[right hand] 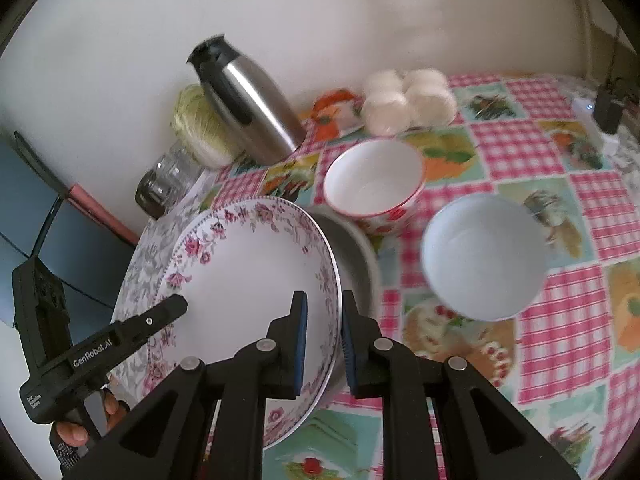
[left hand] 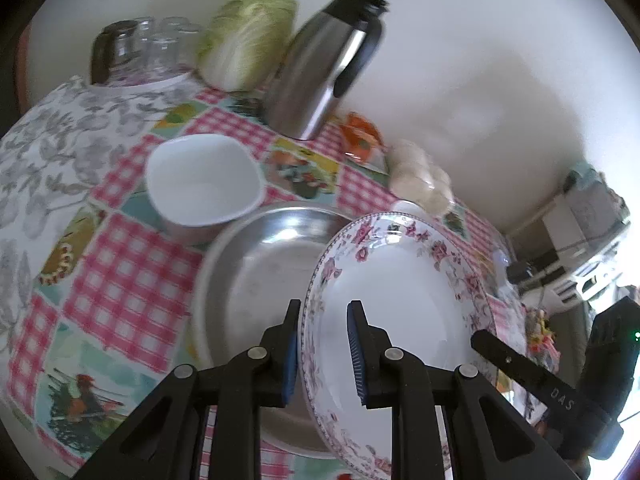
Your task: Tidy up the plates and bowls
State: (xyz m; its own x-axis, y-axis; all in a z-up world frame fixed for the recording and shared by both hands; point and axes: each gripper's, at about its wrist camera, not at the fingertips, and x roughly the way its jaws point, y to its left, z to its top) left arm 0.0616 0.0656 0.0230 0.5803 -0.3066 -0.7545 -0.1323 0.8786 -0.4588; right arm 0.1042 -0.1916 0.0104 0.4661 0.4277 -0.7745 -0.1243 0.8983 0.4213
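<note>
A white plate with a pink floral rim (left hand: pixel 400 292) is held tilted over a round steel tray (left hand: pixel 260 264). My left gripper (left hand: pixel 322 344) straddles the plate's left rim, jaws slightly parted with one finger on each side. My right gripper (right hand: pixel 324 340) straddles the same plate (right hand: pixel 248 280) at its right rim, fingers close on both sides. The steel tray (right hand: pixel 352 252) shows behind the plate. A plain white bowl (left hand: pixel 202 180) stands left of the tray. In the right wrist view a white bowl with red rim (right hand: pixel 374 180) and a pale bowl (right hand: pixel 484 256) stand on the table.
A steel thermos jug (left hand: pixel 324 68), a cabbage (left hand: pixel 248 36) and upturned glasses (left hand: pixel 140 48) stand along the wall. White buns (right hand: pixel 408 100) and an orange packet (right hand: pixel 332 112) lie behind the bowls. The checked tablecloth (right hand: pixel 560 320) extends right.
</note>
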